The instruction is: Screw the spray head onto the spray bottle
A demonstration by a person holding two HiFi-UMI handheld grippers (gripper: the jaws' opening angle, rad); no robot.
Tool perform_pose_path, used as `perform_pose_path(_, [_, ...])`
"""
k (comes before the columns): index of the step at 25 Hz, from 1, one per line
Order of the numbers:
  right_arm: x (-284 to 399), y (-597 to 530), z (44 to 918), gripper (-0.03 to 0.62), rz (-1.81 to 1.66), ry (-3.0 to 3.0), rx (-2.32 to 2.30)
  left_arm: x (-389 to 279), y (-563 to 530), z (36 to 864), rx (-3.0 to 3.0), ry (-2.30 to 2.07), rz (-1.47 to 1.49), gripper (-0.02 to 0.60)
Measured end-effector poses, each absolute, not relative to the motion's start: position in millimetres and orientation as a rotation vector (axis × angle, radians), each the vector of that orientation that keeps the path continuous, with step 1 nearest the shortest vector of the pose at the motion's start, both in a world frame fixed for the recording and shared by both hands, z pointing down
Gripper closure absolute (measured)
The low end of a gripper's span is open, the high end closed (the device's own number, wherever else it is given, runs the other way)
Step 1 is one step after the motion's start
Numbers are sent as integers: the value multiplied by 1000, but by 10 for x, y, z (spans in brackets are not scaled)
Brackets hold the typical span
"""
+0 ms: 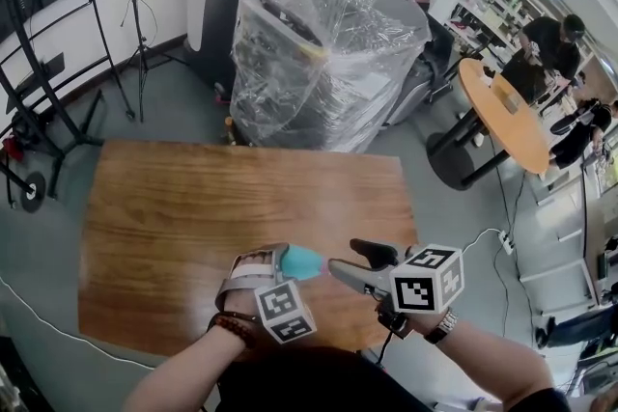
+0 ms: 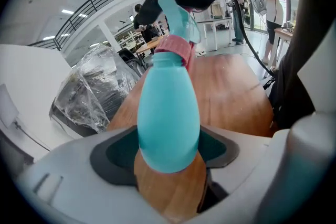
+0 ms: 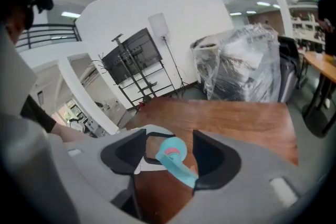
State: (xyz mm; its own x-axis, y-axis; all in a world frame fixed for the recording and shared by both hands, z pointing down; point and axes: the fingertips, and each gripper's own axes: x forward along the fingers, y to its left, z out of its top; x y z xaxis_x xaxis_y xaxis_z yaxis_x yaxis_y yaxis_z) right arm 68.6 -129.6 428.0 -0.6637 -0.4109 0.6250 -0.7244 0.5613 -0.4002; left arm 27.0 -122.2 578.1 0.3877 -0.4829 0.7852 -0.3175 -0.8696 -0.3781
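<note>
Spray bottle (image 1: pixel 302 262) over wooden table (image 1: pixel 193 207); plastic-wrapped machine (image 1: pixel 323 53) beyond, round table (image 1: pixel 507 106) right.

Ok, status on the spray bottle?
Left hand-held gripper shut on spray bottle. Right hand-held gripper open around spray head, head sitting on bottle. Nothing blocking.

The head view is taken from above the near edge of the surface (image 1: pixel 193 207), aimed forward and steeply down. The left gripper view is set low and very close, directed along that edge toward the right hand-held gripper (image 1: pixel 355 263). The right gripper view is directed the opposite way. The surface and the plastic-wrapped machine (image 1: pixel 319 53) beyond its far edge are shared by all three.
</note>
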Motion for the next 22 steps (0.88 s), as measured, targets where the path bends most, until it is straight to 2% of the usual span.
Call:
perform_pose_path(3, [710,-1253,4086,336,643,-2398,820,214,-1249,5782,-2506,714,-1473,210])
perform_pose_path(9, [702,-916,4149,350,-164,-2194,432,196,-1236,5643,-2559,663,-1395,209])
perform_pose_path(15, [534,-796,4365,428,-334,-2112,302,319,-1161,5514,-2588,611,-1314,209])
perform_pose_path(19, [488,-751,4479,444,-483,-2039,237,356,-1105,5486,-2592,578,-1297,209])
perform_pose_path(22, [479,-742,4515,482,-546,-2005,226,348,-1077,5519,-2590,569,-1304,209])
